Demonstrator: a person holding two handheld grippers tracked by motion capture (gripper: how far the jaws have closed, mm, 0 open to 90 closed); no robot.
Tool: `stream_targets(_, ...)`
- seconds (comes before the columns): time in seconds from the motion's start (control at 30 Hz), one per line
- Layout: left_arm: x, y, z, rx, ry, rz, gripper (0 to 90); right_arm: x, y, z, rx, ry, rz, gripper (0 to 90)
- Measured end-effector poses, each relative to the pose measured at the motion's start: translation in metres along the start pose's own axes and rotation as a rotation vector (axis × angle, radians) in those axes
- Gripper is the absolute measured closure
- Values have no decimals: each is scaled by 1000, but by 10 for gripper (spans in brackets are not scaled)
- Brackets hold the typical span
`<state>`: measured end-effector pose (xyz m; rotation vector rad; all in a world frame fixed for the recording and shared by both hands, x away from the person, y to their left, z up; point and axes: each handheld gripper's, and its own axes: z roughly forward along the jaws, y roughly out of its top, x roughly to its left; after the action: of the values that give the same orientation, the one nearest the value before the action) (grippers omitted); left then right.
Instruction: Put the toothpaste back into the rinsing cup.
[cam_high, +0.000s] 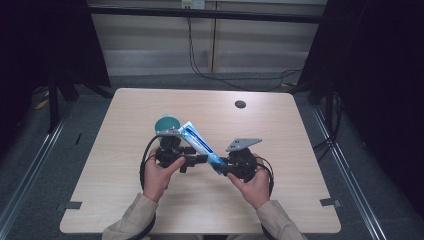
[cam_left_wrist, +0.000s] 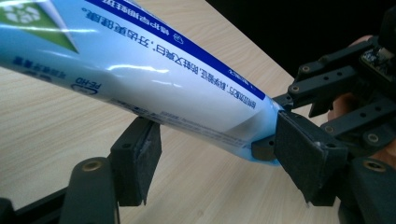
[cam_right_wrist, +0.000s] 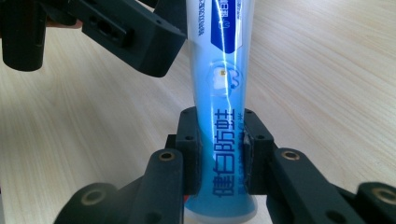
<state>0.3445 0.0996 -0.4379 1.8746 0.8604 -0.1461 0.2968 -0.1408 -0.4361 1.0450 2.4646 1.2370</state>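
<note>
A white and blue toothpaste tube (cam_high: 197, 142) slants up off the wooden table (cam_high: 280, 200) between the two hands. My right gripper (cam_high: 221, 168) is shut on its flat crimped end; in the right gripper view both pads (cam_right_wrist: 191, 149) press the tube (cam_right_wrist: 223, 70). My left gripper (cam_high: 200, 159) reaches in from the left a little higher up the tube. In the left gripper view the tube (cam_left_wrist: 140, 70) crosses between its spread jaws, whose pads (cam_left_wrist: 149, 154) stand apart from it. The right gripper's linkage (cam_left_wrist: 345, 93) shows beyond.
A teal round cup-like object (cam_high: 166, 122) stands on the table just behind the tube's upper end. A dark round hole (cam_high: 240, 104) sits near the table's far edge. Black cables (cam_high: 225, 77) trail on the floor behind; dark frames flank both sides.
</note>
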Motion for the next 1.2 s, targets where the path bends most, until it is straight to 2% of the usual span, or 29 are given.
stream_targets(0.13, 0, 0, 2, -6, 6, -12, 304, 3, 0, 2, -5, -9, -7, 732)
stream_targets(0.27, -1, 1, 1, -21, 7, 1, 298, 3, 0, 2, -19, -12, -3, 732)
stream_targets(0.37, -1, 3, 0, -31, -16, -40, 276, 4, 2, 0, -24, -23, -15, 732)
stream_targets(0.43, -1, 4, -1, -28, -11, -32, 273, 4, 3, 0, -27, -21, -15, 731)
stream_targets(0.57, 2, 2, -1, -43, -3, -58, 293, 6, 2, 1, -31, -24, -20, 730)
stream_targets(0.67, 4, 1, 0, -49, -13, -78, 294, 7, 2, 3, -26, -23, -22, 730)
stream_targets(1.2, -4, 8, 0, -81, 7, -80, 307, 9, 1, 7, -36, -4, -14, 722)
